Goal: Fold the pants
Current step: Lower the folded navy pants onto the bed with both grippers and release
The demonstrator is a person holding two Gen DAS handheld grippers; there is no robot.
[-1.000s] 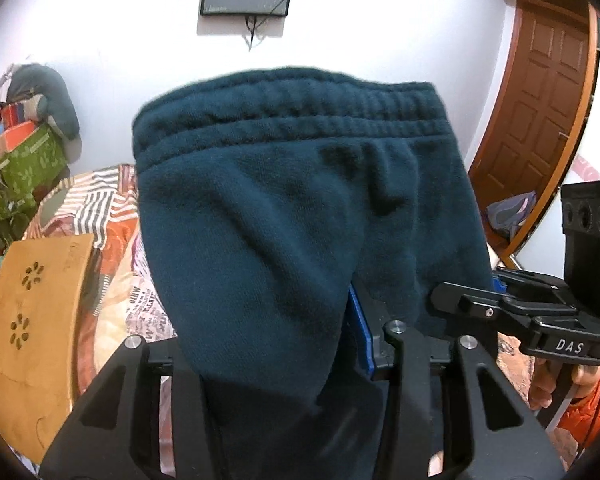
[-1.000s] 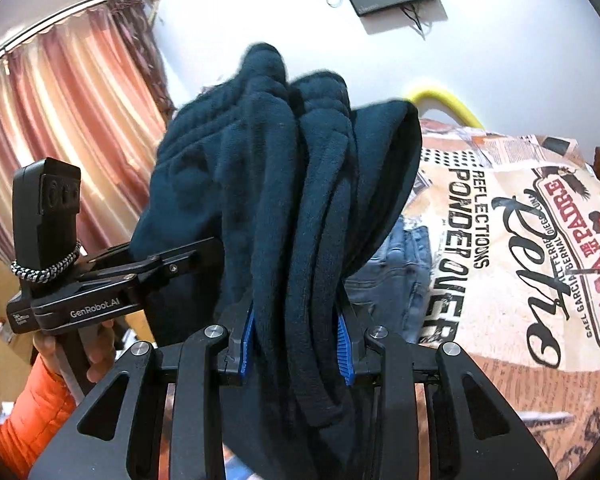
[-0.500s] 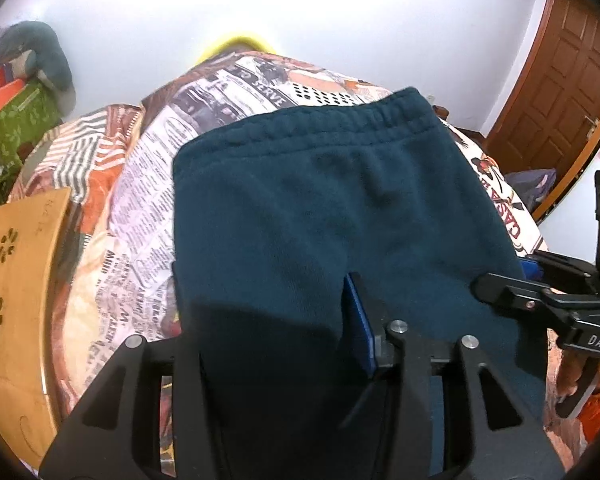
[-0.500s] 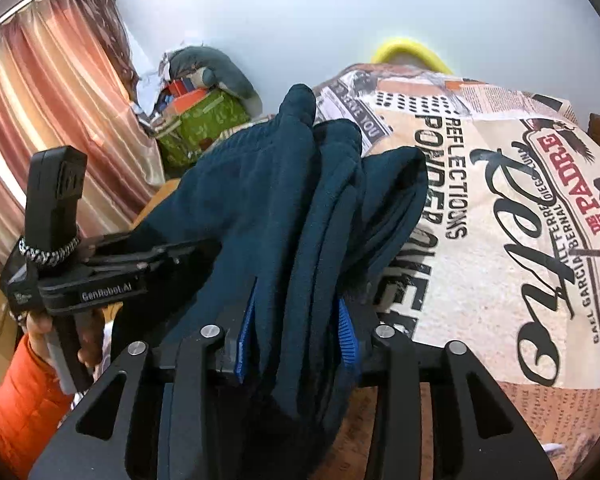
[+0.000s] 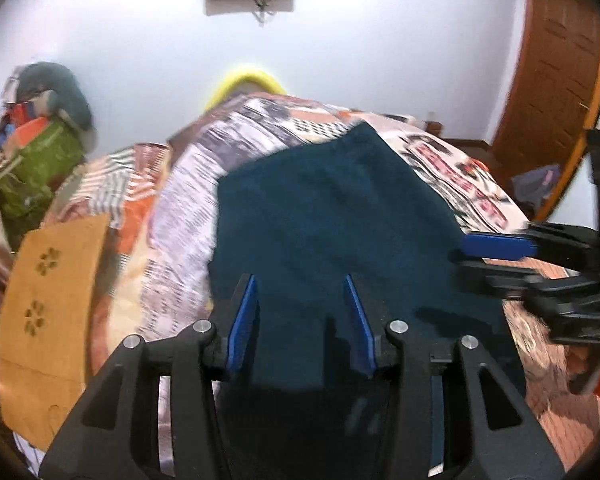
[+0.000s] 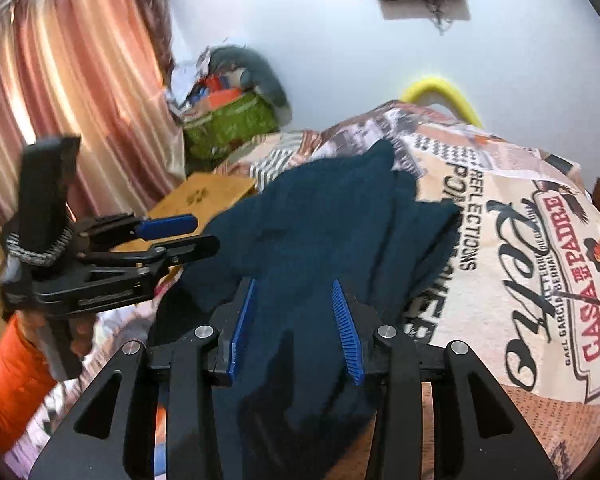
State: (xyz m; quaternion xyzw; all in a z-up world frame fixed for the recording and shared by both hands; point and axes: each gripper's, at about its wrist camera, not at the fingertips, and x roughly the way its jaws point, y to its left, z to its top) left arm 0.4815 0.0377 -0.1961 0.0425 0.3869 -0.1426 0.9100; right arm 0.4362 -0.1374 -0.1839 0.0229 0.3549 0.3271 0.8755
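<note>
The dark teal fleece pants [image 5: 332,220] lie folded on the printed bedspread [image 5: 188,208]; they also show in the right wrist view [image 6: 324,232]. My left gripper [image 5: 301,280] is open, its blue pads apart over the near edge of the pants. My right gripper [image 6: 294,286] is open too, jaws apart above the bunched near end. Each gripper shows in the other's view, the right one [image 5: 496,246] at the pants' right side and the left one [image 6: 168,226] at their left side.
A wooden lap board [image 5: 48,292] lies left of the pants. A green bag with a pile of clothes [image 5: 36,160] sits at the far left by the wall. A curtain [image 6: 60,100] hangs left, a brown door [image 5: 556,80] stands right, a yellow hoop [image 6: 440,88] behind the bed.
Both grippers have opened and let go of the pants, which now lie on the bed. Both grippers have drawn back a little toward the near edge.
</note>
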